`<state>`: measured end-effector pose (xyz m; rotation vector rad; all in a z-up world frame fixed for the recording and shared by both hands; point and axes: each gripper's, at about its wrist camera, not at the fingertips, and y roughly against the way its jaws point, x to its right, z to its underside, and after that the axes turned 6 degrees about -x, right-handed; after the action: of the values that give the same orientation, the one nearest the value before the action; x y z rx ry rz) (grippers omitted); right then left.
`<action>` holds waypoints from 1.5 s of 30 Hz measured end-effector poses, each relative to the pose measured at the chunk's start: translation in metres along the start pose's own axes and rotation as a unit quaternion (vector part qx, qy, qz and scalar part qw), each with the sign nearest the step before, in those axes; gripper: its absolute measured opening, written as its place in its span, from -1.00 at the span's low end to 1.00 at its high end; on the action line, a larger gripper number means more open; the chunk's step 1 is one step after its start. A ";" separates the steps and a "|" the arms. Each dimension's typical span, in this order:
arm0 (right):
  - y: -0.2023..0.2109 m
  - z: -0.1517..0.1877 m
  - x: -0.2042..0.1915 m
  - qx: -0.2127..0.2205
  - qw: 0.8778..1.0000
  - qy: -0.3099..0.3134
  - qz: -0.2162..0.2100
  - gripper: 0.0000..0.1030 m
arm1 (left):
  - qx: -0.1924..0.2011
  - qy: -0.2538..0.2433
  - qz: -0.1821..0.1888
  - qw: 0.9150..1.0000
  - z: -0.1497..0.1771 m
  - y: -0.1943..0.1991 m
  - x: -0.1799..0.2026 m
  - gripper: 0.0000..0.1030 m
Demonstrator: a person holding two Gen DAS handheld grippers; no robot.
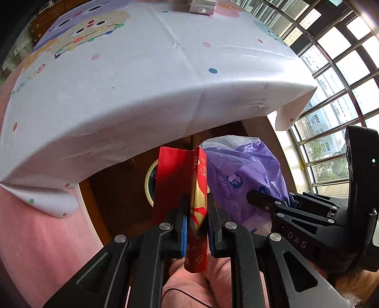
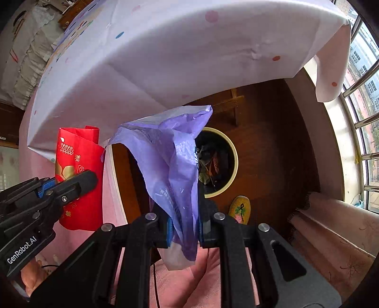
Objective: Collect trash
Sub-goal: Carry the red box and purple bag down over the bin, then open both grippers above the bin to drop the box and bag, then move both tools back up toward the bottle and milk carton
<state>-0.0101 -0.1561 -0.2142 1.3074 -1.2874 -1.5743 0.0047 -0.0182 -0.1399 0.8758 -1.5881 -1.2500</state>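
Red packet (image 1: 189, 189) w/ gold print, upright, beside crumpled purple plastic wrapper (image 2: 175, 161); both above round trash bin (image 2: 219, 163).

Purple wrapper (image 2: 175, 165) covers the left part of the bin (image 2: 233, 163) mouth; bin contents too dark to identify. White box (image 1: 203, 6) cut off by the top edge. Print on red packet (image 1: 196, 189) illegible.

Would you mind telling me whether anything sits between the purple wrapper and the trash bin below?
Nothing visible does. The right hand-held gripper holds the purple wrapper just above the open trash bin, whose mouth is uncovered.
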 end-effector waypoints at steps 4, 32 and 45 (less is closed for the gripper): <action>-0.056 -0.004 0.019 -0.025 1.000 -0.008 0.001 -0.76 | -0.015 0.011 -0.002 1.000 -0.004 -0.058 -0.006 -0.75; -0.271 -0.044 0.066 -0.084 0.996 -0.024 0.035 0.21 | -0.064 0.058 -0.049 0.995 -0.018 -0.272 -0.075 0.45; -0.175 -0.041 0.048 -0.039 0.998 -0.040 0.026 0.23 | -0.040 0.065 -0.071 0.995 -0.008 -0.194 -0.068 0.59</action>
<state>0.0306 -0.1664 -0.3950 1.1640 -1.2850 -1.6381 0.0353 -0.0048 -0.3429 1.0117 -1.3830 -1.3193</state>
